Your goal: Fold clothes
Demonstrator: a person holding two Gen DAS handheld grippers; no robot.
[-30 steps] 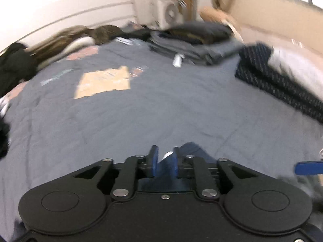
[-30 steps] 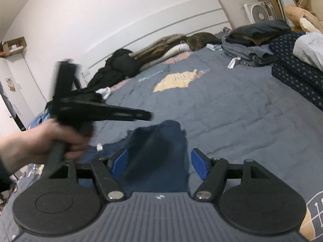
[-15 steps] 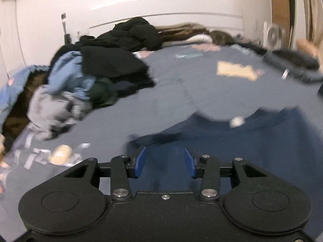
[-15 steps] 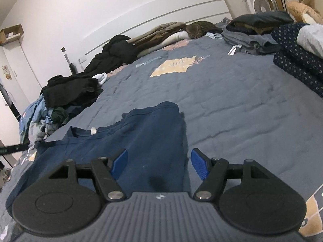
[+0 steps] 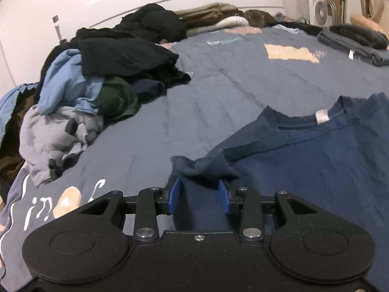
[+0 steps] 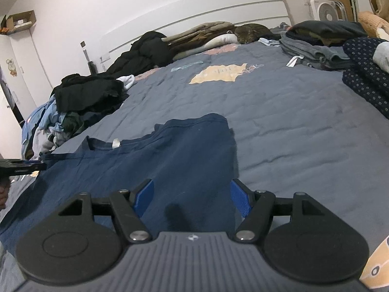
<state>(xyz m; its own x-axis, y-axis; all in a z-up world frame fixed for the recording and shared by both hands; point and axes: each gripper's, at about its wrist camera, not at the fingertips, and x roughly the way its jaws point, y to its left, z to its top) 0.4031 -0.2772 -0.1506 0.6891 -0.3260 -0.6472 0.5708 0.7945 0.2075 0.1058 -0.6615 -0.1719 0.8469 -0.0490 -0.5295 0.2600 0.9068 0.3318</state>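
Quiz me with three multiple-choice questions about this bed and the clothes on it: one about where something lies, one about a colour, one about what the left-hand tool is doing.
1. Where is the jumbled clothes pile?
A. left side of the bed
B. on the folded stack
C. on the floor

2. What colour is the spread-out T-shirt?
A. red
B. navy blue
C. white

3. What lies between the fingers of the left gripper?
A. nothing
B. a sock
C. the T-shirt's sleeve

Answers:
1. A: the heap sits at the left edge of the grey-blue bedspread, opposite the folded stack.
2. B: its cloth is dark blue, with a white neck label.
3. C: the closing jaws straddle the bunched sleeve edge.
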